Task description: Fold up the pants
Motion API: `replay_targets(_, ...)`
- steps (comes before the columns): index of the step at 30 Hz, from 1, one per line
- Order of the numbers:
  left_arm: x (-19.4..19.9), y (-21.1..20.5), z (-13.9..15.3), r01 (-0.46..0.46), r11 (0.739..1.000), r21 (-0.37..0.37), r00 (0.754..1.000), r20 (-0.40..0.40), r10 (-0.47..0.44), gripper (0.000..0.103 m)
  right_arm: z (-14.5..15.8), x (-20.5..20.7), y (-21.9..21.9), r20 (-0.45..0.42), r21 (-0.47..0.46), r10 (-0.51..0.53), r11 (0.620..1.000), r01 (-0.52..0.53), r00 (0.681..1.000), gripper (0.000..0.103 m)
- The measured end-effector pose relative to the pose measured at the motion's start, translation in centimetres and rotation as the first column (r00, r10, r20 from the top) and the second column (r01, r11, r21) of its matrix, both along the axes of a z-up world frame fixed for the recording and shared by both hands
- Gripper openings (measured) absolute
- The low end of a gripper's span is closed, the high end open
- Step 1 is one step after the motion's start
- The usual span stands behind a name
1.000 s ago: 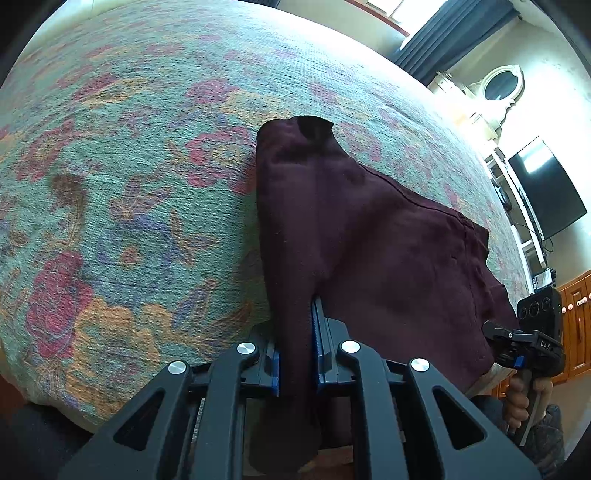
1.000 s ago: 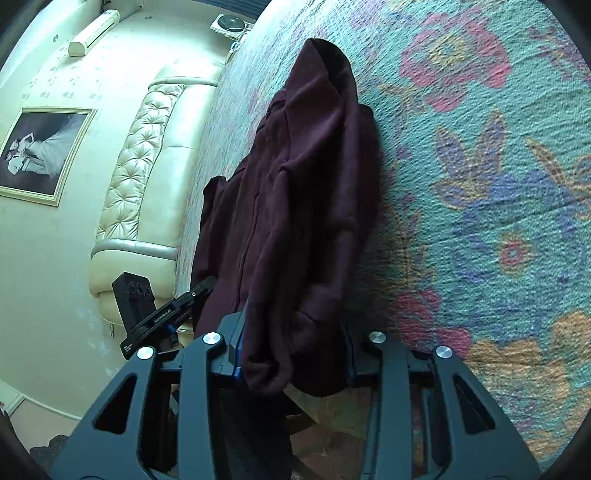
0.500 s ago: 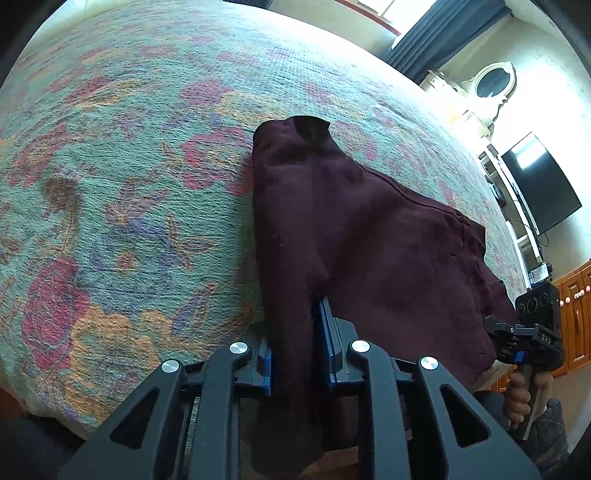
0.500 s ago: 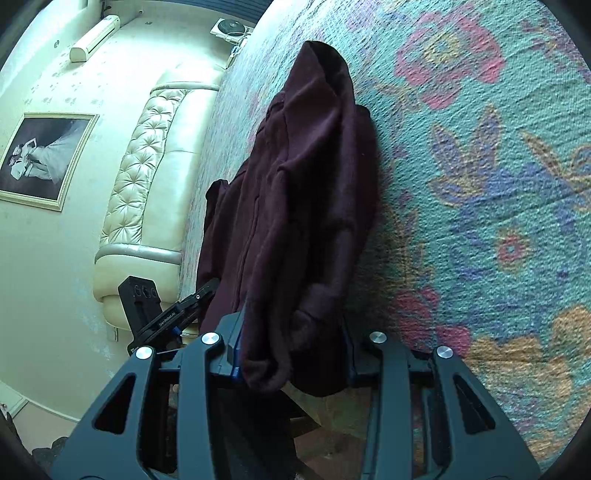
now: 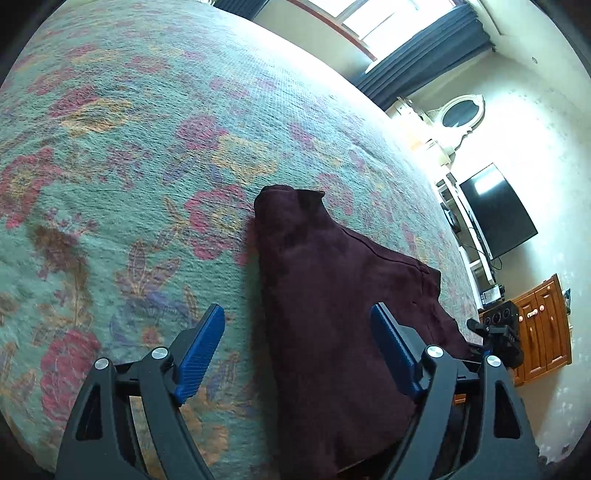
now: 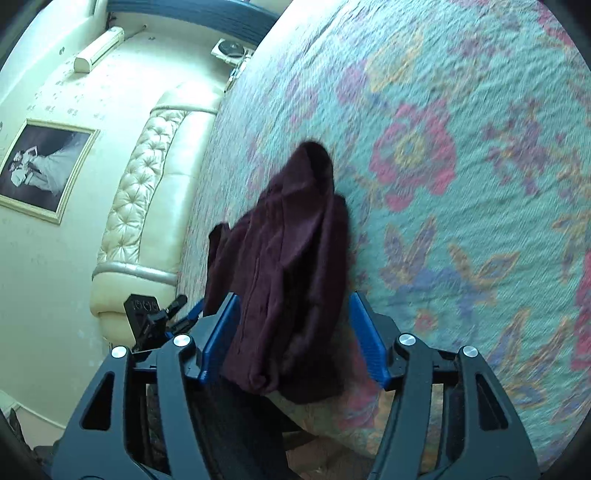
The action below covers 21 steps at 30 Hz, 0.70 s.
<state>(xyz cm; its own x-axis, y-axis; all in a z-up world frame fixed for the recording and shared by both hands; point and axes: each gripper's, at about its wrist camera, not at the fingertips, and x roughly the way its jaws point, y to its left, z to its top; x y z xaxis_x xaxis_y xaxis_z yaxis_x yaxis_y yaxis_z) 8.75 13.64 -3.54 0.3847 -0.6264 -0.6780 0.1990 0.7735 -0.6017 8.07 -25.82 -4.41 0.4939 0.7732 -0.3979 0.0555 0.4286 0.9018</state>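
Dark maroon pants (image 5: 332, 295) lie bunched on the floral bedspread (image 5: 129, 166), one end hanging over the near bed edge. My left gripper (image 5: 297, 347) is open wide, its blue pads on either side of the cloth and apart from it. In the right wrist view the pants (image 6: 288, 258) lie between the open jaws of my right gripper (image 6: 293, 332), with no grip on the cloth. The right gripper also shows in the left wrist view (image 5: 498, 336) at the far side of the pants, and the left gripper in the right wrist view (image 6: 155, 317).
The bedspread (image 6: 461, 166) covers the whole bed. A cream tufted headboard (image 6: 144, 192) and a framed photo (image 6: 40, 170) are at the left. A wall TV (image 5: 495, 210), wooden cabinet (image 5: 543, 325) and curtained window (image 5: 413, 33) stand beyond the bed.
Both grippers have opened and let go of the pants, and have drawn back and up. The pants now rest on the bed by themselves.
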Motion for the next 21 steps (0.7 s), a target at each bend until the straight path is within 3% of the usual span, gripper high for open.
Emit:
replay_targets(7,4.3,-3.0,-2.3,0.037,0.999,0.038,0.999,-0.039,-0.036,0.08,-2.2,6.6,2.3,-0.041,-0.008,0.016,1.0,-0.016,0.999,0.068)
replay_targets(12,5.9,-3.3,-3.0,0.038,0.999,-0.017,0.997,-0.061,-0.039,0.079,-1.5,8.6,5.4,0.001,-0.038,0.079,0.996,-0.079,0.997,0.07)
replay_targets(13,6.0,-3.2,-3.0,0.035,0.999,-0.02,0.998,-0.059,-0.037,0.069,-1.4,8.6,5.8,0.006,-0.065,0.089,0.994,-0.088,0.996,0.063)
replay_targets(14,6.2,-3.3,-3.1,0.034,0.999,0.007,0.998,-0.058,-0.034,0.04,-1.4,8.6,6.2,0.003,-0.092,0.098,0.991,-0.098,0.995,0.046)
replay_targets(15,6.5,-3.5,-3.3,0.034,0.998,0.047,0.997,-0.068,-0.031,0.035,-1.5,8.6,6.3,0.0,-0.087,0.102,0.991,-0.101,0.995,0.041)
replay_targets(17,6.5,-3.3,-3.3,0.033,0.999,0.031,0.997,-0.065,-0.031,0.022,-1.5,8.3,6.3,0.007,-0.053,0.085,0.995,-0.085,0.996,0.029)
replay_targets(21,6.5,-3.3,-1.8,0.026,0.999,0.036,0.998,-0.053,-0.024,0.017,0.2,8.0,6.4,0.071,-0.053,0.067,0.997,-0.063,0.995,0.024)
